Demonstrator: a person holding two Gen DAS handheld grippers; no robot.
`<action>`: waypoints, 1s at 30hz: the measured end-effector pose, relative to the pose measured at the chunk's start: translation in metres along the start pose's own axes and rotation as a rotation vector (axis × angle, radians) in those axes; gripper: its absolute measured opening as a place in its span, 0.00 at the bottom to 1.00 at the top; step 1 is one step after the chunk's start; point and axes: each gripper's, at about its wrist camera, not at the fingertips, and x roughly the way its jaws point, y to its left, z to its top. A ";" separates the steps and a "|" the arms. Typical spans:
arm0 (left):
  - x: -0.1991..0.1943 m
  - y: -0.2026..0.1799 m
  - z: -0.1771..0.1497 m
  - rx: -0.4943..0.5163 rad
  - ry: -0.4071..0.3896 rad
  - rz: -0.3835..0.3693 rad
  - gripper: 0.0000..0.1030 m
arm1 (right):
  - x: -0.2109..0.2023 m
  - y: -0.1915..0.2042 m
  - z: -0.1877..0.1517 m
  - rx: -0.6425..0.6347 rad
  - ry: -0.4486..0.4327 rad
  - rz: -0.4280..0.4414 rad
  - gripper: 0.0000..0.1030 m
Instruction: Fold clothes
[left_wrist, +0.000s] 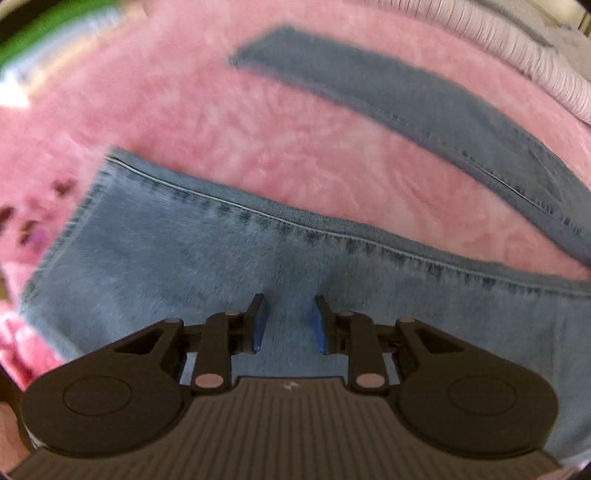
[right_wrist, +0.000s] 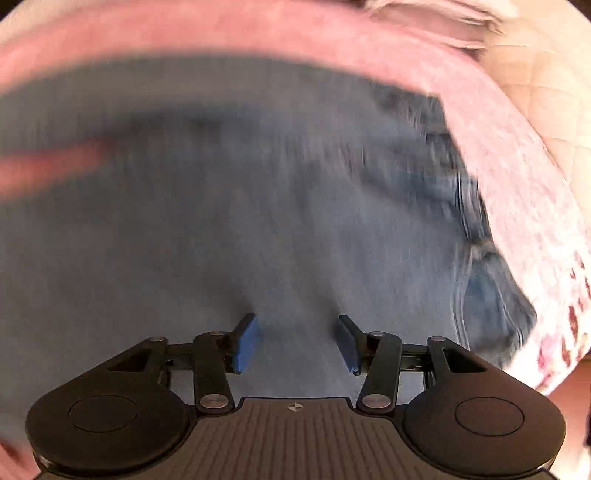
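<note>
A pair of light blue jeans (left_wrist: 184, 251) lies spread on a fluffy pink blanket (left_wrist: 258, 147). In the left wrist view the near leg runs across the middle with its hem at the left. The other leg (left_wrist: 406, 99) stretches away toward the upper right. My left gripper (left_wrist: 289, 299) hovers over the near leg, open, with nothing between its blue pads. The right wrist view is blurred by motion. There my right gripper (right_wrist: 296, 317) stands open over the jeans (right_wrist: 258, 221), whose waistband (right_wrist: 469, 221) lies at the right.
A ribbed pale pink fabric (left_wrist: 517, 48) borders the blanket at the upper right. Something green (left_wrist: 44, 29) shows blurred at the top left. Beyond the blanket (right_wrist: 517, 184) in the right wrist view lies a quilted cream surface (right_wrist: 535, 92).
</note>
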 end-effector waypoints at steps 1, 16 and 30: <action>-0.005 -0.004 -0.007 0.002 -0.007 0.027 0.22 | -0.004 -0.005 -0.014 -0.014 -0.033 0.011 0.48; -0.103 -0.096 -0.091 -0.018 0.005 -0.051 0.25 | -0.047 -0.195 -0.077 0.601 -0.057 0.279 0.48; -0.071 -0.118 -0.093 0.064 0.017 -0.051 0.25 | 0.017 -0.233 -0.073 0.872 -0.130 0.202 0.12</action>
